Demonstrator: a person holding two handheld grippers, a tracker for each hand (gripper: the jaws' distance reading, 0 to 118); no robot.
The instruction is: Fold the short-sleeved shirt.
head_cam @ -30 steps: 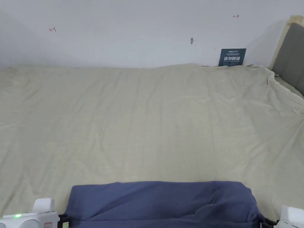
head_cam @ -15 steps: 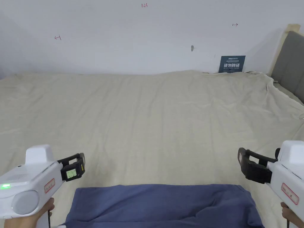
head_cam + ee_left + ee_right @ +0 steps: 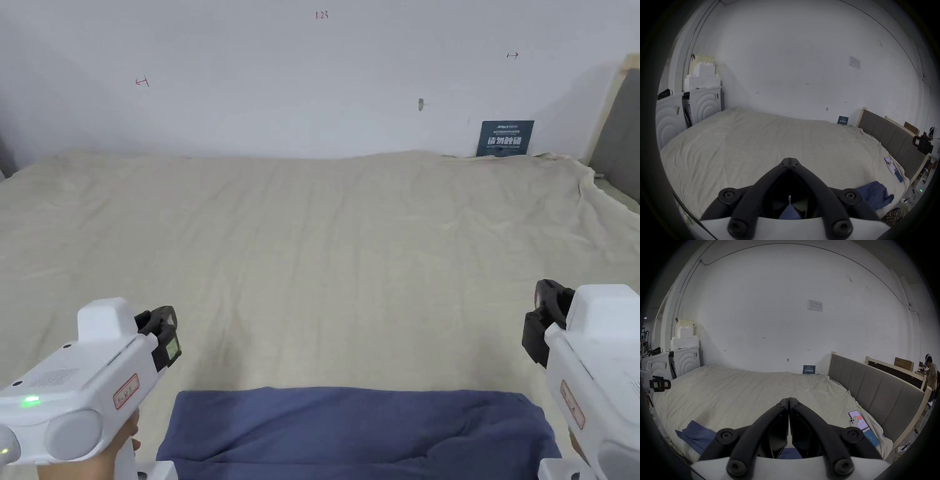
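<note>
Closest to the camera, the blue shirt (image 3: pixel 359 431) lies in a folded band along the near edge of the bed (image 3: pixel 325 262), flat on the beige sheet, a bit lumpy at its right end. Neither gripper touches it; both are held up in the air on either side.

The left gripper (image 3: pixel 164 330) sits just past the shirt's left corner, a hand (image 3: pixel 106 453) wrapped around its white handle with a green light glowing on the body. In the left gripper view its jaws meet at the tips with nothing between them. The right gripper (image 3: pixel 544 319) hangs off the shirt's right end, and in its own view the jaws are pressed together too, empty.

Further out, the sheet runs wrinkled and bare to the white wall (image 3: pixel 312 75). A phone (image 3: pixel 857 419) lies near the bed's right edge by the grey padded headboard (image 3: pixel 875 386). At the far end, a small dark sign (image 3: pixel 505 138) leans against the wall.
</note>
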